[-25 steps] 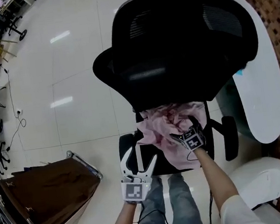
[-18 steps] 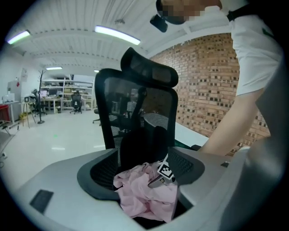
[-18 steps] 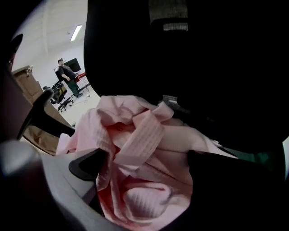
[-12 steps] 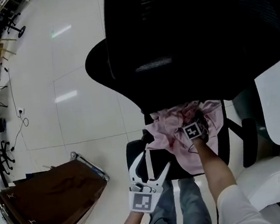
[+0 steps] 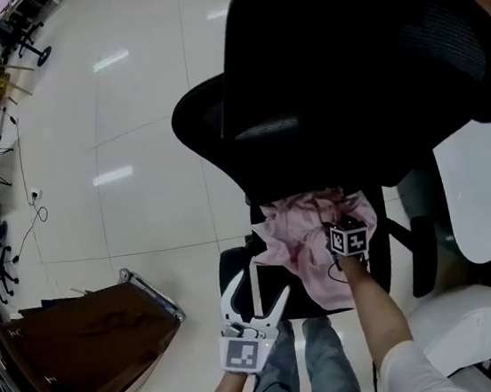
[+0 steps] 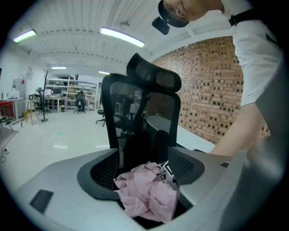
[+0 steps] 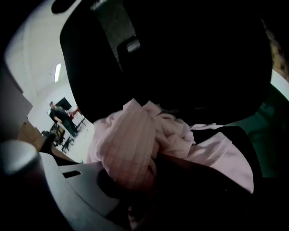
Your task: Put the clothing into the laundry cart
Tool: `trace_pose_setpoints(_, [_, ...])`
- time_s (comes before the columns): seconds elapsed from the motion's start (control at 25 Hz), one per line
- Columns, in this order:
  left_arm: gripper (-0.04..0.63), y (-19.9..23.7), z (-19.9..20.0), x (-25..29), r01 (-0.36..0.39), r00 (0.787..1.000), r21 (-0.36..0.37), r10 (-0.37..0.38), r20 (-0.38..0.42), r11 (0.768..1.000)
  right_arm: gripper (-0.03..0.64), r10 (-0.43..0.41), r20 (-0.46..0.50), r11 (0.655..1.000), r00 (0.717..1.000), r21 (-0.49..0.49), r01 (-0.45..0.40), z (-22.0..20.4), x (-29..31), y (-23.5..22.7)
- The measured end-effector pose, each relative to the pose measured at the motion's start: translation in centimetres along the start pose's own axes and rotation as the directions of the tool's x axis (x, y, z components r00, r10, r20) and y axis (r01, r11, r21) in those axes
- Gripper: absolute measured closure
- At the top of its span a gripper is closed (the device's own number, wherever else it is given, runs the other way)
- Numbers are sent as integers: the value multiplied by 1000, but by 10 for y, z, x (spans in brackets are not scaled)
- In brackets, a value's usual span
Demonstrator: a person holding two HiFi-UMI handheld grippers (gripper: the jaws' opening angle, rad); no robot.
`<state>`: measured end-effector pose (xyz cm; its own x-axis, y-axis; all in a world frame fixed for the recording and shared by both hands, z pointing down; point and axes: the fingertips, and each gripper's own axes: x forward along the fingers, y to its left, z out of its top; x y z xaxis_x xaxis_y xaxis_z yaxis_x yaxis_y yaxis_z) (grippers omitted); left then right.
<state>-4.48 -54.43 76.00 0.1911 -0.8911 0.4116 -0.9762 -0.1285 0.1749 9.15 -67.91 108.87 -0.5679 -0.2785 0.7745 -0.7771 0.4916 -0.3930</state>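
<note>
Right hand-held gripper [image 5: 341,223]: jaws just closed on pink clothing [image 5: 302,250] | left hand-held gripper [image 5: 257,286]: jaws apart

Chair back [image 5: 346,70] walls off the far side, armrests [image 5: 422,253] hem left and right; open floor [image 5: 140,213] runs left to the laundry cart [image 5: 86,346].
</note>
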Motion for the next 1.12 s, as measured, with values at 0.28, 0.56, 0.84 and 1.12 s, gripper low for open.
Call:
trace_pose_setpoints(0.28, [253,-25,57,-32,1,996,-60,4,86,998,514,168,366,977,915,63,-205,71,-159,87])
trace_pose_setpoints(0.56, [253,-35,141,-108,-59,967,-28,64,246,998,514,266,570,964,778,-142,-225,139,-353,183])
trace_pose_setpoints(0.84, [253,-35,211,-176,-101,921,8,90,380,995,514,317,764,948,562,-230,-222,197,-509,260])
trace_pose_setpoints(1.12, [253,-51,267,-232,-135,869,5,116,481,991,514,368,832,929,415,-310,-203,219,-612,302])
